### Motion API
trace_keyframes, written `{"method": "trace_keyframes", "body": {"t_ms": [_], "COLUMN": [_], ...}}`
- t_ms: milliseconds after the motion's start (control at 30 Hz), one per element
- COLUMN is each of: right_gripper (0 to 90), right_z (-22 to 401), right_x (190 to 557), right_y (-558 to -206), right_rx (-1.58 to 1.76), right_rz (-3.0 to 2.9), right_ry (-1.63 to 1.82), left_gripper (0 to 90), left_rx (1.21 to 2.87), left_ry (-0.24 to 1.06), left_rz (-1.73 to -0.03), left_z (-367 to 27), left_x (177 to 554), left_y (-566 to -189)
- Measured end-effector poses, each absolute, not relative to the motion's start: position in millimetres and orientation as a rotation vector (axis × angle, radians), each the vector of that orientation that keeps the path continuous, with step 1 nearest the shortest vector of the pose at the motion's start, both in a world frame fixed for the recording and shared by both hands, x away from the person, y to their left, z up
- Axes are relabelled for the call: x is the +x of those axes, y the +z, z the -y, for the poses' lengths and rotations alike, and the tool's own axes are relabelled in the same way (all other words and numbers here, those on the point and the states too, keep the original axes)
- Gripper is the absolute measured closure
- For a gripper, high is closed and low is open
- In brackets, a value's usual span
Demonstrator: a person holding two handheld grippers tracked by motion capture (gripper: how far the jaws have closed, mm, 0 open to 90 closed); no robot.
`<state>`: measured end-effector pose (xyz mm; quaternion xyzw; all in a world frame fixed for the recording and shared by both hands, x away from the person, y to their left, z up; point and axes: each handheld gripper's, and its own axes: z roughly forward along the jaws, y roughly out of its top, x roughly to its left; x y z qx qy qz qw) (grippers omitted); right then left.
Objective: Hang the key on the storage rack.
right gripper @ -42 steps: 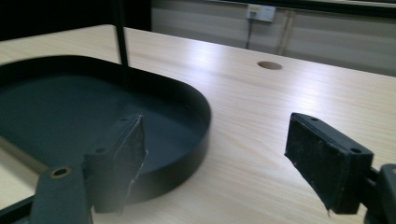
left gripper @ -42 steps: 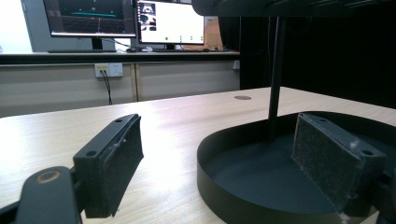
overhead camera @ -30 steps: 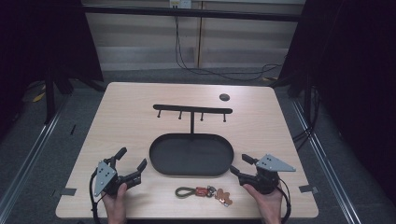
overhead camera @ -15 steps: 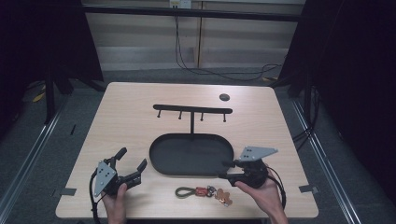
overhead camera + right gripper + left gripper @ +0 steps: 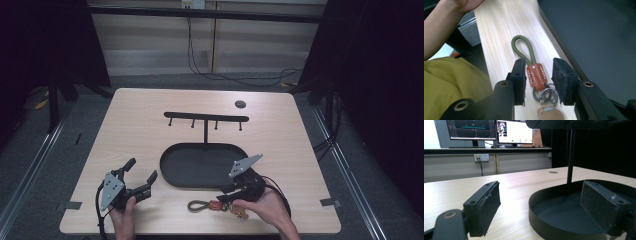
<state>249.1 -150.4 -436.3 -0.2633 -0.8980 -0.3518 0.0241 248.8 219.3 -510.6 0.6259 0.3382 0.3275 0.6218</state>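
The keychain [image 5: 536,75] lies on the table [image 5: 150,130], just in front of the black tray [image 5: 172,165]. The right gripper [image 5: 537,80] straddles its brown tab, jaws just closing in but not yet pressing. The left gripper [image 5: 140,177] rests on the table, jaws wide and empty.

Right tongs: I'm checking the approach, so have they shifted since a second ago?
Yes. The right tongs moved left along the black tray's near rim, closing, and now straddle the keychain without pressing it.
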Motion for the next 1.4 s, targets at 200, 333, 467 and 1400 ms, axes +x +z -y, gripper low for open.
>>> {"method": "trace_keyframes", "body": {"t_ms": [200,333,467,1400], "right_gripper": [53.9,57.5,66.7,81.1], "right_z": [136,129,118,64], "right_x": [256,257,260,284], "right_y": [-435,-435,-436,-454], "right_rx": [-0.773,-0.749,-0.677,-0.499], "right_rz": [2.825,2.834,2.847,2.903], "right_ry": [-0.987,-0.949,-0.884,-0.507], "left_gripper": [15.8,15.8,15.8,15.8], "left_rx": [1.438,1.438,1.438,1.443], "left_ry": [0.753,0.753,0.753,0.748], "left_rz": [-0.777,-0.777,-0.778,-0.772], "left_z": [-219,-219,-219,-220], "left_x": [249,249,249,249], "left_y": [-511,-511,-511,-511]}}
